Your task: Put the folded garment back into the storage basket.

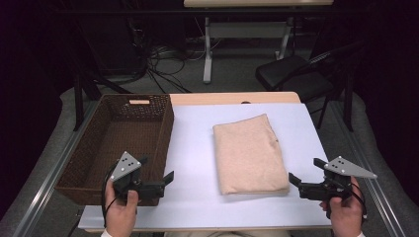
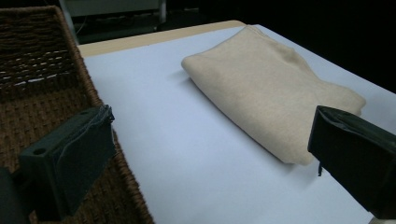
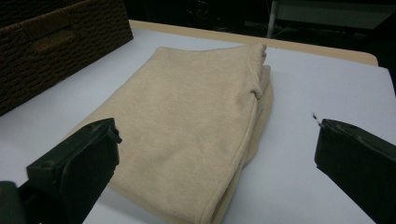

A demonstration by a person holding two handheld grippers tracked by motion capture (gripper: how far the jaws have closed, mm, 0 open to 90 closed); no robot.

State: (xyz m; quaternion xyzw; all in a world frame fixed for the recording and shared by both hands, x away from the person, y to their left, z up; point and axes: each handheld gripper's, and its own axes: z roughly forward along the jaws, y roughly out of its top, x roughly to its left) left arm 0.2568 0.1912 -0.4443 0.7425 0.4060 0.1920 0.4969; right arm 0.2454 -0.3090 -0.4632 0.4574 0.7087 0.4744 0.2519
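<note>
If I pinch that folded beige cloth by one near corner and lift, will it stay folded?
Probably not. The beige cloth looks like soft knit folded in loose layers, with edges showing in the right gripper view, so it would likely droop and unfold. It seems light, and may slide on the smooth white sheet when pushed. It won't roll or tip.

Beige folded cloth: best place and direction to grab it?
Grip the folded cloth at its two near corners, one claw each: left claw from the basket side, right claw from the opposite side. It lies flat in stacked layers, so probably slide a jaw under the edge to pinch every layer.
</note>
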